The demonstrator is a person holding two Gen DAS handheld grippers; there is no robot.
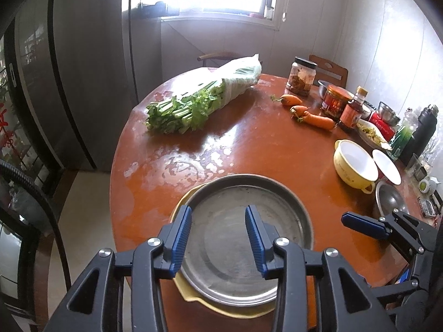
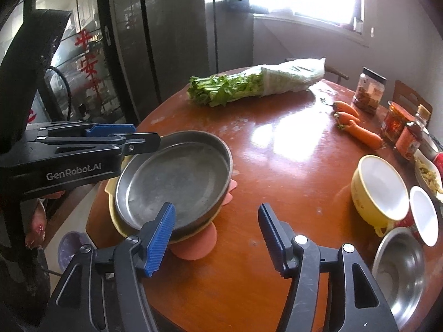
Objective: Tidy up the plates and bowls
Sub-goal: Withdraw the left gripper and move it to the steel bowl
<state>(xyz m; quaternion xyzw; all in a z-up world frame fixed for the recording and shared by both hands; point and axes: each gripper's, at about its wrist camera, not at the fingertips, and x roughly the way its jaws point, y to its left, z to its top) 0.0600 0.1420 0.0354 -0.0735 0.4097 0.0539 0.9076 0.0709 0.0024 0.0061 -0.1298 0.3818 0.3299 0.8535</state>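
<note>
left claw (image 1: 218, 228): tilted down over round grey metal plate (image 1: 235, 238), blue pads spread, nothing pinched | right claw (image 2: 217, 228): tilted down beside plate, pads spread, empty | plate: stacked on pale yellow dish (image 2: 113, 207) at near edge of round reddish-brown surface (image 2: 277, 166) | yellow enamel bowl (image 2: 379, 188), steel bowl (image 2: 401, 271): right side

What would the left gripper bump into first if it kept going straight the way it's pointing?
Most likely the metal plate. The left gripper points down at it with its jaws apart and nothing between them. The plate sits on a yellow dish. How far off it is, I can't judge.
</note>
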